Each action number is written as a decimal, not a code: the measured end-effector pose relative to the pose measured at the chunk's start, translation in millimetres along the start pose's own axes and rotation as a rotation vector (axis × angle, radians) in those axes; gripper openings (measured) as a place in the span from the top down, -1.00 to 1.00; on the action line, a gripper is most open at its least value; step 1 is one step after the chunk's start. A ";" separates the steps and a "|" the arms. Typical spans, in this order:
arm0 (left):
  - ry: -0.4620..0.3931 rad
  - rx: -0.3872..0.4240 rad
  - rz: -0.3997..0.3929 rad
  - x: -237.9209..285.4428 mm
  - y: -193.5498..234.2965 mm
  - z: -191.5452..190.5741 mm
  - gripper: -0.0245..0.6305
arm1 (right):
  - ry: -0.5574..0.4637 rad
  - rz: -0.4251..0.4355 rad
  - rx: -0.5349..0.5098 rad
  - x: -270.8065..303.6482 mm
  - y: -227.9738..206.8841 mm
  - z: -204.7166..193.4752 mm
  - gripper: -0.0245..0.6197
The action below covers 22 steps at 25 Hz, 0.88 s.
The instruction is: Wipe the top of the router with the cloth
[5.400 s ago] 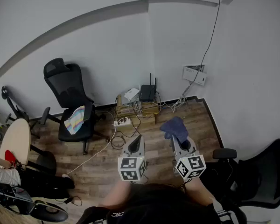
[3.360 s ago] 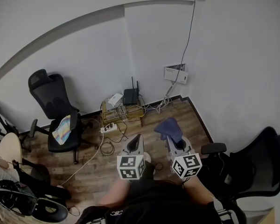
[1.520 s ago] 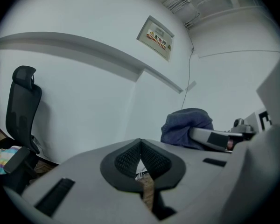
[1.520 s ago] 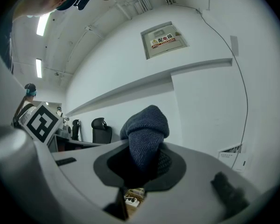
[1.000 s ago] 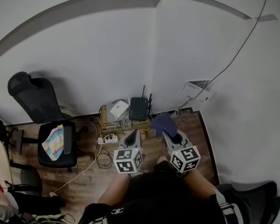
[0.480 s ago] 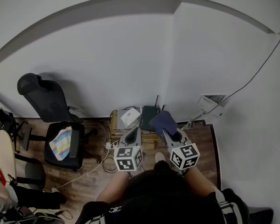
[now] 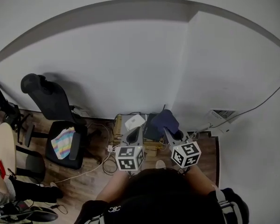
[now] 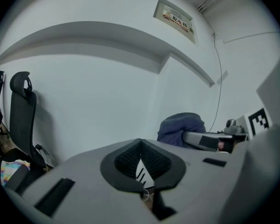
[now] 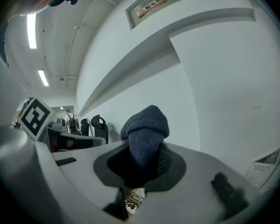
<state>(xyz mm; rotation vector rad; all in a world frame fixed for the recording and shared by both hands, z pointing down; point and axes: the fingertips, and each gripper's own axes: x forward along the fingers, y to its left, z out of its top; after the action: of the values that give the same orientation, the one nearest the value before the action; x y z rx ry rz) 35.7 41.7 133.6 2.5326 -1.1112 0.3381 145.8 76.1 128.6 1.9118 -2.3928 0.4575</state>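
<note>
My rig: left claw [image 7: 139, 130] and right claw [image 7: 167, 131] have grey moulded shells, black ribbed pads [image 8: 126, 158], and a white marker cube [image 7: 129, 158] with black squares at rear of each. I note wearer's black top [image 7: 158, 195], white logo [image 7: 113, 209], white-striped right sleeve [image 7: 226, 210].

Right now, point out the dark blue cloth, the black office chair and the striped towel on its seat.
dark blue cloth [image 7: 164, 120]: head view, bunched top.
black office chair [image 7: 53, 104]: head view, backrest.
striped towel [image 7: 64, 142]: head view, middle.
</note>
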 end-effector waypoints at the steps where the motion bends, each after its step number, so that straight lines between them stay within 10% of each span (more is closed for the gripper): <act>1: 0.000 -0.005 0.012 5.4 3.4 2.4 0.91 | 0.005 0.011 -0.001 7.0 -3.9 1.4 0.74; 22: 0.051 -0.177 0.307 48.9 26.5 -17.2 0.91 | 0.207 0.320 0.040 74.0 -52.3 -18.5 0.74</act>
<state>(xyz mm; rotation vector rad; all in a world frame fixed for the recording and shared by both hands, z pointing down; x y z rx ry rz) 47.1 -0.2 172.3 2.1896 -1.4444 0.3623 175.7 0.6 172.8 1.4130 -2.5678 0.6865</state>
